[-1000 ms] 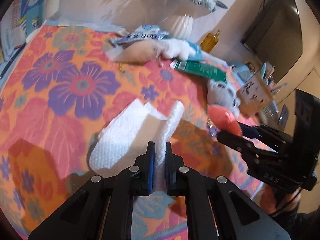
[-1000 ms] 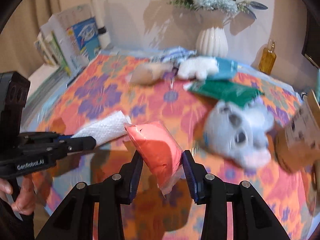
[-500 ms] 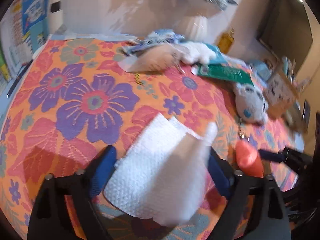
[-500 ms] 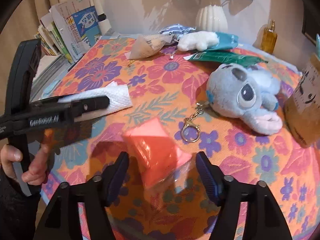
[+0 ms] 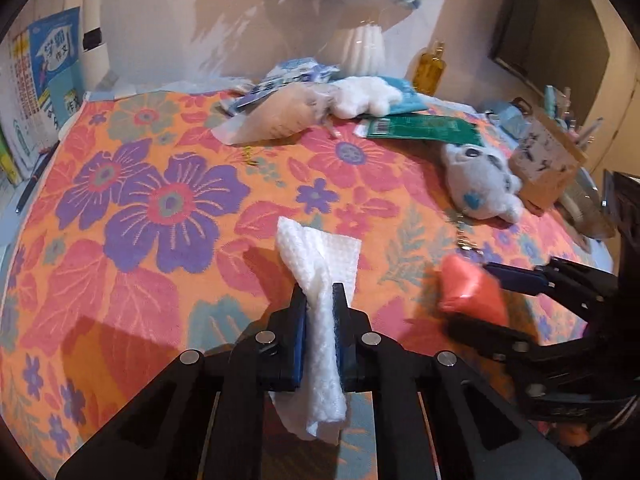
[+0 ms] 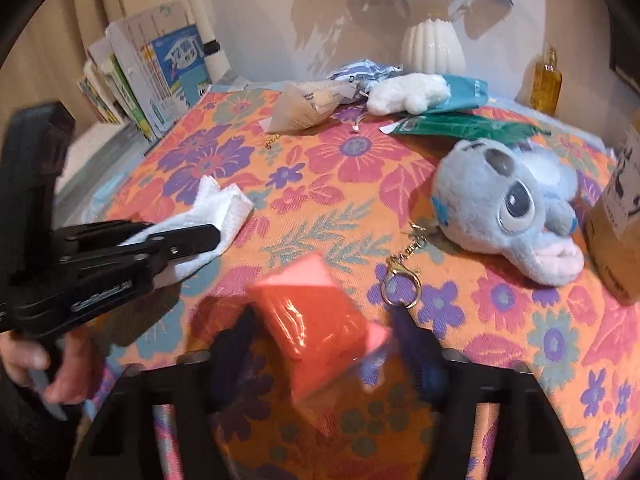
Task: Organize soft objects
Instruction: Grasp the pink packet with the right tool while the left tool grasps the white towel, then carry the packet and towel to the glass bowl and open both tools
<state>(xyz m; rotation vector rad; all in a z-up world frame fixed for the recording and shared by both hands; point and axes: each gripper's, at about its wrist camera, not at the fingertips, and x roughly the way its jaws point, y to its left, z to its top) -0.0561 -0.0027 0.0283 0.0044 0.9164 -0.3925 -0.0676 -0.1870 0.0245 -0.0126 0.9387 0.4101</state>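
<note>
Left gripper (image 5: 319,320) clamped on white paper towel (image 5: 320,264); orange packet (image 6: 316,320) sits between right gripper's (image 6: 324,344) closing jaws, long axis skewed across them, pads apparently not yet pressing.

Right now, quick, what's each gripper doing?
Left gripper: shut on the white paper towel.
Right gripper: jaws closing around the orange plastic-wrapped packet; blur hides whether the pads touch it.
</note>
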